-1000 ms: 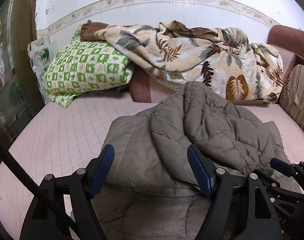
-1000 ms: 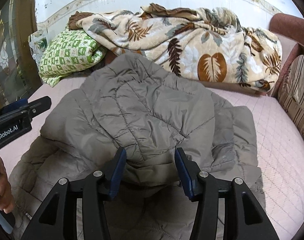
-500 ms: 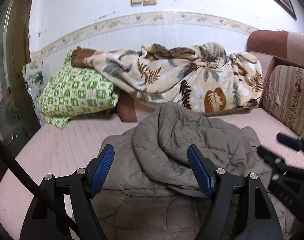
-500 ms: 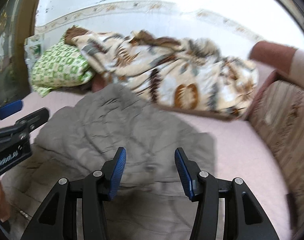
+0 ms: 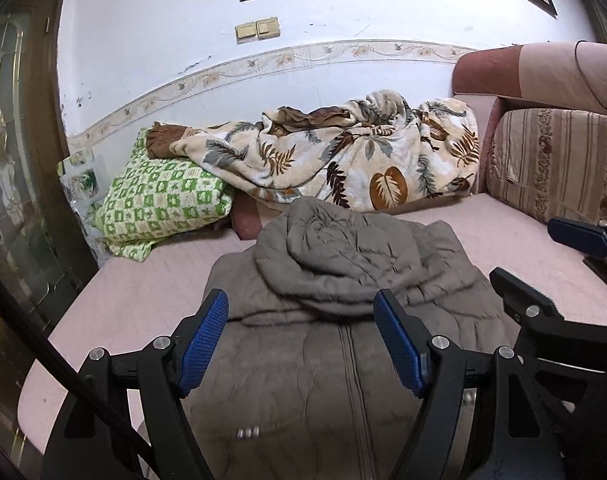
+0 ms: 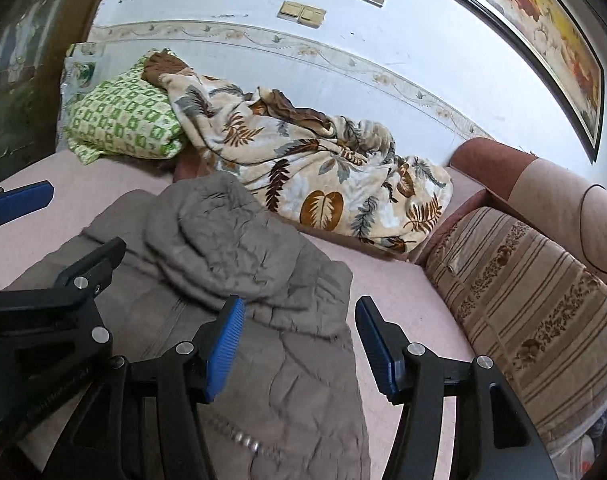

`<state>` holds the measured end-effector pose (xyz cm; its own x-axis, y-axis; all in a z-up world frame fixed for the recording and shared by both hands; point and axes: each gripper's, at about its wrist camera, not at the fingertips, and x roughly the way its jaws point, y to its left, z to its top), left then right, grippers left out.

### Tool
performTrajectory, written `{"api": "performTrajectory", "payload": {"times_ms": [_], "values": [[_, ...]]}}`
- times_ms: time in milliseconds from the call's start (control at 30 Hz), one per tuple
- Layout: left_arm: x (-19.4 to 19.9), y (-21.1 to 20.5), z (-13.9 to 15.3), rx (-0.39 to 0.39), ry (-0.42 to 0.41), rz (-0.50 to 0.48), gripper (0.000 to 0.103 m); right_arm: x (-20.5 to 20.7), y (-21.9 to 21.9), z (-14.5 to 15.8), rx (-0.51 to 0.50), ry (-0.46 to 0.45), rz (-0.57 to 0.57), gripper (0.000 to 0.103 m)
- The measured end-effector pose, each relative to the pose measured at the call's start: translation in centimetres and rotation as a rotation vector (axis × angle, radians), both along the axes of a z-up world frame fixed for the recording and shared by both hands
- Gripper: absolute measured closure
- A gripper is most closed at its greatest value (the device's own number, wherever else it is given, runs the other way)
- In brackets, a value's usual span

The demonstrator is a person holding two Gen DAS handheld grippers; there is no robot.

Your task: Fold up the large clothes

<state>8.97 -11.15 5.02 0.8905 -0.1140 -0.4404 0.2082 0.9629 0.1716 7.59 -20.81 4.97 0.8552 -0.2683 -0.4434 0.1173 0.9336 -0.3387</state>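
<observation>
One grey quilted jacket [image 5: 343,320] lies on the pink bed [image 5: 143,304], zip up the middle, its far part folded back toward the near side in a rumpled heap. Two tongs hang over it. The left tongs [image 5: 303,344] stand wide open above the zip, the blue pads clear of the cloth and nothing between them. The right tongs [image 6: 299,352] are opening over the jacket's right edge and also hold nothing, though the near cloth there is blurred. Far behind the jacket lie one leaf-patterned blanket [image 5: 343,160] and, to its left, one green checked pillow [image 5: 159,204]. One striped cushion [image 6: 523,300] sits at the right. Two light switches [image 5: 258,29] are on the far wall.
</observation>
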Motion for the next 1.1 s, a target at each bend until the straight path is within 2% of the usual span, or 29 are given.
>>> {"api": "performTrajectory", "payload": {"times_ms": [400,800,900,933,1000,1100], "values": [[-5.7,1.9,2.2,0.041,-0.066,0.050,0.029,-5.7,2.4,0.0,-0.029,-0.006,0.032,0.041],[-7.7,2.2,1.9,0.061,-0.076,0.052,0.029,-8.5,2.5,0.3,-0.033,-0.028,0.028,0.041],[-7.7,3.7,0.8,0.053,-0.047,0.064,0.029,-8.8,0.8,-0.1,0.063,0.002,0.044,0.041],[-7.5,4.5,0.3,0.043,-0.024,0.069,0.028,-8.9,-0.3,-0.5,0.126,0.020,0.054,0.041],[-6.5,6.7,-0.9,0.007,0.043,0.091,0.028,-9.1,-2.6,-1.6,0.240,0.054,0.053,0.039],[-4.2,11.4,-3.6,-0.074,0.183,0.138,0.028,-8.6,-6.5,-4.9,0.379,0.114,0.005,0.039]]}}
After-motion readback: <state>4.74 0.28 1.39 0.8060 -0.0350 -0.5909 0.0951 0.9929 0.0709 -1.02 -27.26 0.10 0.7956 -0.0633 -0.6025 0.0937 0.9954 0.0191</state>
